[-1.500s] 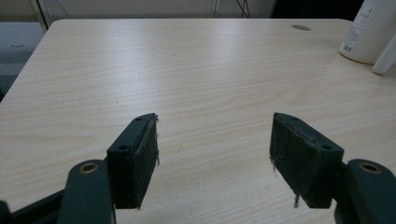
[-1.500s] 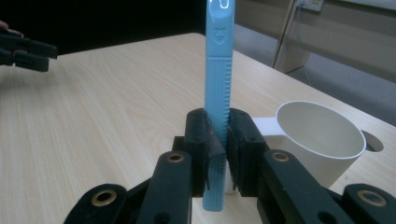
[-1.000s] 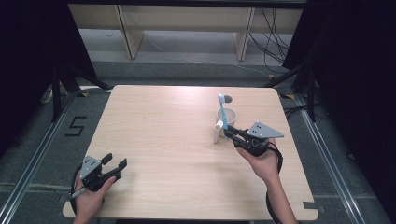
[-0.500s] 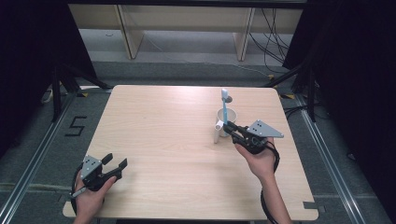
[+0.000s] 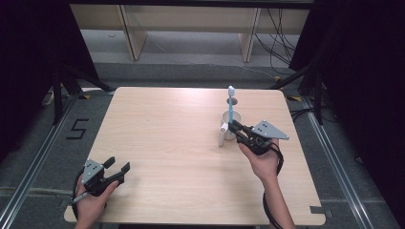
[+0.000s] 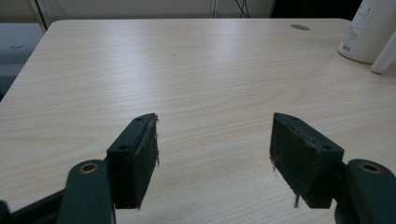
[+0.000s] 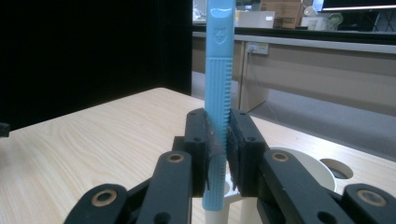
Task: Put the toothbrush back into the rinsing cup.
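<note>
Two risks attend this grip: the right hand-held gripper clamps the upright light-blue plastic toothbrush by its handle above the white round cup. A tilt could miss the rim or topple the cup. The left hand-held gripper rests wide, empty, on the pale wooden table.

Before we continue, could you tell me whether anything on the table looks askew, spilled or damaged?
Nothing stands out. The right gripper holds the blue toothbrush upright over the white cup, a white tube leans against the cup, and nothing is spilled on the table.
</note>
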Motion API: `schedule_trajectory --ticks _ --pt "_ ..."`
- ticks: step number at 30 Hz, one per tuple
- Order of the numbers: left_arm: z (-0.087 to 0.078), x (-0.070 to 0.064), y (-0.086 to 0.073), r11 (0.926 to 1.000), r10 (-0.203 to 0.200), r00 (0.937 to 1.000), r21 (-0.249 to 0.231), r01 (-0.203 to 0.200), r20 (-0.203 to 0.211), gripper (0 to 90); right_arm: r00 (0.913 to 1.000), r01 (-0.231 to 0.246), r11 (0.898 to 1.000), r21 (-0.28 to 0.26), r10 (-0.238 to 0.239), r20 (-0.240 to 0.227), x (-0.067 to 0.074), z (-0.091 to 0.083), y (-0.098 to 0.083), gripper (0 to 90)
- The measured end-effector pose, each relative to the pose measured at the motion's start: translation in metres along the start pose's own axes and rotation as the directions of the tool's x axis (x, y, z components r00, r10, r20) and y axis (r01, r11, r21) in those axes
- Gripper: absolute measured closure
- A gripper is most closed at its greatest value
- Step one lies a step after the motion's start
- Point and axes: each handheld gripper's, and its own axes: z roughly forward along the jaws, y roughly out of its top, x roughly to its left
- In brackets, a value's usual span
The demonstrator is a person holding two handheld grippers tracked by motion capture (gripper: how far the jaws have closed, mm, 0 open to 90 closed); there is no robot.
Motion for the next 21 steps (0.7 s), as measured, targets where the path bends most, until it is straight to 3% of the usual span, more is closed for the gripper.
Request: schedule_trajectory --ticks 3,4,5,9,12,17,18,20,21 --pt "0.000 0.000 0.000 1.0000 0.003 1.0000 0.000 -0.003 -0.001 32.0 0.9997 0.011 1.000 -0.010 -0.011 0.022 -0.001 0.000 0.002 79.4" --pt "0.000 -0.001 0.000 1.0000 0.005 1.0000 0.001 -0.005 -0.001 32.0 0.9996 -0.020 1.000 -0.007 0.020 0.019 0.001 0.000 0.002 79.4" --pt "0.000 -0.001 0.000 1.0000 0.005 1.0000 0.005 -0.005 -0.003 32.0 0.9996 -0.021 1.000 -0.010 0.021 0.019 0.000 0.001 0.003 79.4" --pt "0.000 0.000 0.000 1.0000 0.003 1.0000 0.001 -0.003 -0.001 32.1 0.9997 0.001 1.000 -0.026 0.000 0.025 -0.001 0.002 0.005 79.4" --pt "0.000 0.000 0.000 1.0000 0.002 1.0000 0.001 -0.002 0.000 32.1 0.9993 -0.024 1.000 -0.008 0.024 0.029 0.001 0.003 0.006 79.4" --pt "0.000 0.000 0.000 1.0000 0.002 1.0000 0.007 -0.002 -0.001 32.1 0.9991 0.002 1.000 -0.028 0.000 0.043 -0.001 0.008 0.006 79.4" --pt "0.000 0.000 0.000 1.0000 0.001 1.0000 0.002 -0.001 0.001 32.1 0.9990 -0.025 0.999 -0.026 0.026 0.037 0.001 0.010 0.006 79.4" --pt "0.000 0.000 0.000 1.0000 0.001 1.0000 0.002 -0.001 0.002 32.0 0.9991 0.004 1.000 -0.020 -0.003 0.043 -0.001 0.011 0.006 79.4" --pt "0.000 0.000 0.000 1.0000 0.001 1.0000 0.002 -0.001 0.001 32.1 0.9989 -0.026 0.999 -0.024 0.027 0.039 0.000 0.013 0.005 79.4"
